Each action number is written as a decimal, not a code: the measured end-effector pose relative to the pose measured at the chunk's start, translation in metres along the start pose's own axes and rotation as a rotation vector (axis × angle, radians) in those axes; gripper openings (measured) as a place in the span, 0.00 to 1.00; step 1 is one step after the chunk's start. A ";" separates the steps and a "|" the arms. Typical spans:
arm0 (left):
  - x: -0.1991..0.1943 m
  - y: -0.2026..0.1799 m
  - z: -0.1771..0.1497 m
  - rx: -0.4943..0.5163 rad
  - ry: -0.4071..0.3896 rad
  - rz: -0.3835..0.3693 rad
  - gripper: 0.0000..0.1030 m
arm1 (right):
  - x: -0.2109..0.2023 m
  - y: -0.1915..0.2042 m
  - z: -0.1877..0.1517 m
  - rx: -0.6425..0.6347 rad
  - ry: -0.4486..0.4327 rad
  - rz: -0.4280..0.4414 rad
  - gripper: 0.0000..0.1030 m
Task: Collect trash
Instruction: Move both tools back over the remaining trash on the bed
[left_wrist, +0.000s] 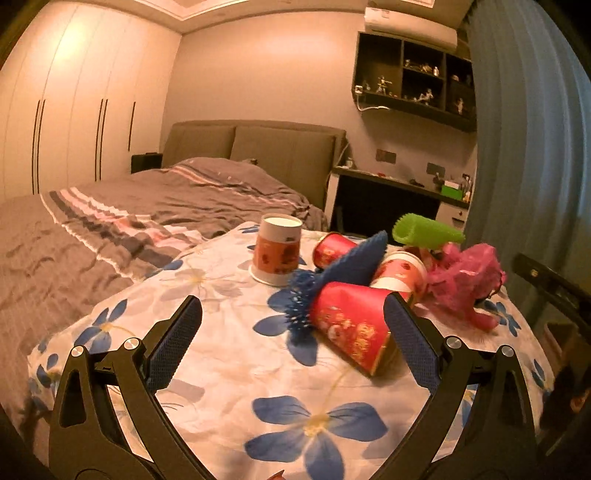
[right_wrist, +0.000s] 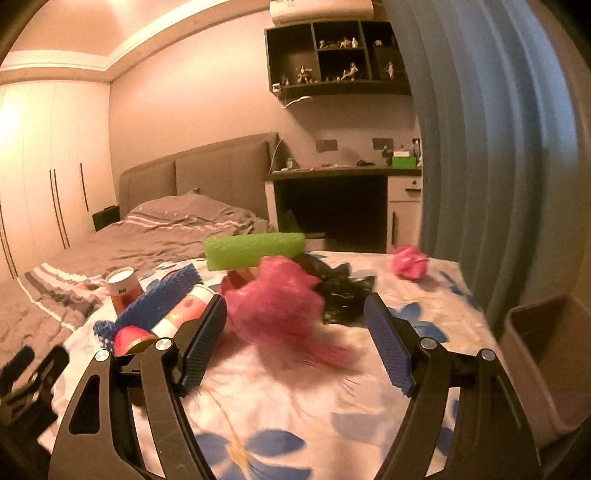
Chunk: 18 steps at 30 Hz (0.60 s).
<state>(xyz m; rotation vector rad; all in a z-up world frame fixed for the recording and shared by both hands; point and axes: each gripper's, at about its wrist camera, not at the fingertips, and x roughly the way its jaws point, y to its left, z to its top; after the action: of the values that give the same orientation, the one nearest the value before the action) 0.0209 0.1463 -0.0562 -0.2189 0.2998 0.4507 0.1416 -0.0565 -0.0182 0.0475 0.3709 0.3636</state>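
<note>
Trash pile sits mid floral quilt (left_wrist: 221, 362), twd its far edge: tipped red cup (left_wrist: 351, 321), 2nd tipped cup (left_wrist: 400, 273), upside-down cup (left_wrist: 277, 251), blue spiky mat (left_wrist: 354, 262), green spiky roll (right_wrist: 255, 249), pink mesh wad (right_wrist: 275, 308), black plastic (right_wrist: 341, 295). Small pink wad (right_wrist: 410, 262) apart, nr far right corner. Left gripper (left_wrist: 293, 339) wide open, holding nothing, red cup just by its right pad. Right gripper (right_wrist: 295, 343) wide open, empty, pink wad just ahead betw pads. Bin (right_wrist: 546, 354) off quilt's right edge.
</note>
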 end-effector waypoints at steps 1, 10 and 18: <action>0.000 0.003 0.000 0.000 0.000 -0.001 0.94 | 0.006 0.002 0.002 0.009 0.008 0.004 0.71; 0.005 0.013 -0.004 0.002 0.014 -0.027 0.94 | 0.050 0.014 0.003 0.104 0.116 0.005 0.50; 0.011 0.004 -0.012 0.033 0.035 -0.083 0.94 | 0.059 0.011 -0.006 0.117 0.171 0.015 0.07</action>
<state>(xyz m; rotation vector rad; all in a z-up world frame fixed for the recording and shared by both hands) 0.0259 0.1511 -0.0717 -0.2061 0.3315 0.3599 0.1871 -0.0253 -0.0430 0.1342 0.5615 0.3611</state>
